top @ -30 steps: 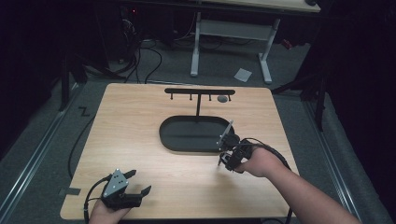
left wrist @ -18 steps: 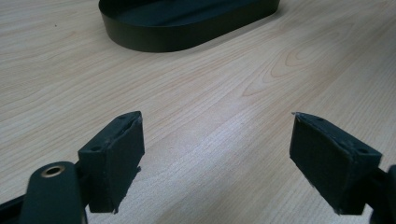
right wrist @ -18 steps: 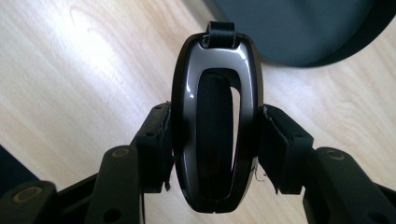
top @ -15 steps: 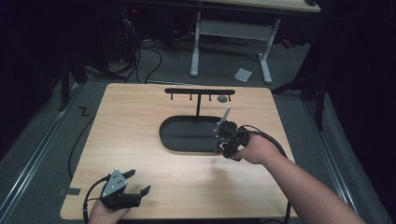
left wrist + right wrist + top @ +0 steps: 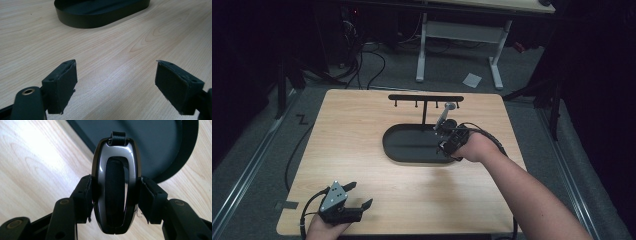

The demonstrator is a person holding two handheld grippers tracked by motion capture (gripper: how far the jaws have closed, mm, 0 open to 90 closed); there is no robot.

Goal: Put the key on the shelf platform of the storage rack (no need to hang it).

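Note:
My right gripper [image 5: 445, 136] is shut on a silver and black utensil [image 5: 443, 118], which slants up toward the rack's right end. In the right gripper view both pads squeeze the utensil's glossy oval body [image 5: 99, 182], which has a black strap loop at its top, above the tray's rounded end. A black T-shaped rack [image 5: 425, 99] with small hooks stands in a black oval tray [image 5: 402, 146] at mid-table. My left gripper [image 5: 361, 194] rests near the front left edge, open and empty; its jaws [image 5: 115, 62] stand wide over bare wood.
The light wooden table [image 5: 362, 125] has bare room left of and in front of the tray [image 5: 100, 20]. Behind it stands a white-legged desk [image 5: 462, 35], and cables lie on the grey floor. A cable trails from the right hand's gripper.
The right hand has carried the utensil back and slightly up, from the wood in front of the tray to over the tray's right end near the rack. The left gripper has stayed put.

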